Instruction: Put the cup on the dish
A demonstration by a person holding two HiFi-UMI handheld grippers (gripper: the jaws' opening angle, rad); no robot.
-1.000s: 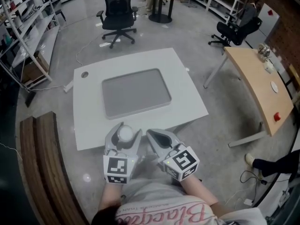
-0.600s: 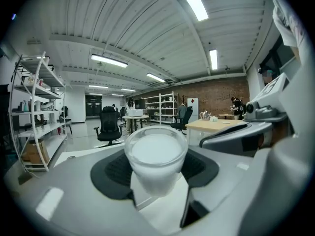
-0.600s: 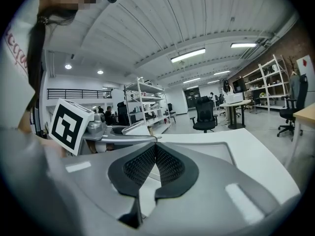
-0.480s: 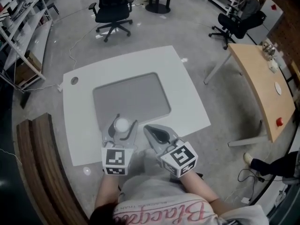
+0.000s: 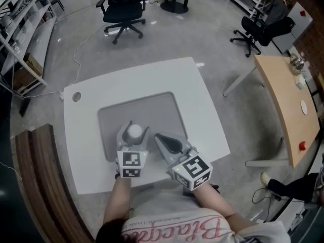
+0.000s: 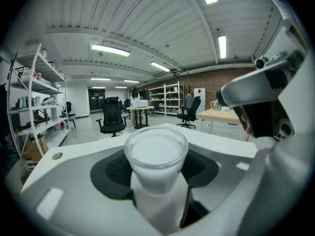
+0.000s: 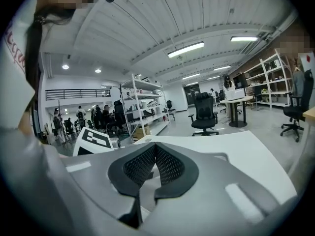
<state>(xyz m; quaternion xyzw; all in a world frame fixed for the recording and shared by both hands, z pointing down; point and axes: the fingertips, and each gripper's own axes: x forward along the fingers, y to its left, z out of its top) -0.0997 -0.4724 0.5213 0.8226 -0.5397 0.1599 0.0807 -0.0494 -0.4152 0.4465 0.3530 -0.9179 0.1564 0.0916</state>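
The left hand-held gripper [image 5: 134,129] has its jaws partly apart and closed on a white cup [image 6: 156,154]. Its dark pads press the cup's sides just below the rim, and the cup stands upright between them with its open mouth up. Below this hand-held gripper and stretching ahead of it lies the dish [image 5: 157,110], a flat grey rectangle with rounded corners on the white counter [image 5: 202,110]. From the head view the cup sits over the near part of the dish, close to the edge nearest the person. None of the views shows whether the cup's base touches the dish. The right hand-held gripper [image 5: 162,139] is just to the right of the left one, apart from it. Its jaws are pressed together with nothing between the ribbed pads, and its tip points forward over the near edge of the dish. The marker cube of the left hand-held gripper shows at the left in the right gripper view. Both are held low in front of the person's pale printed shirt [image 5: 172,229]. Far ahead of the two, beyond the counter, a black office chair [image 5: 121,9] stands on the grey floor. Well off to the right of the right hand-held gripper stands a wooden desk [image 5: 283,105].
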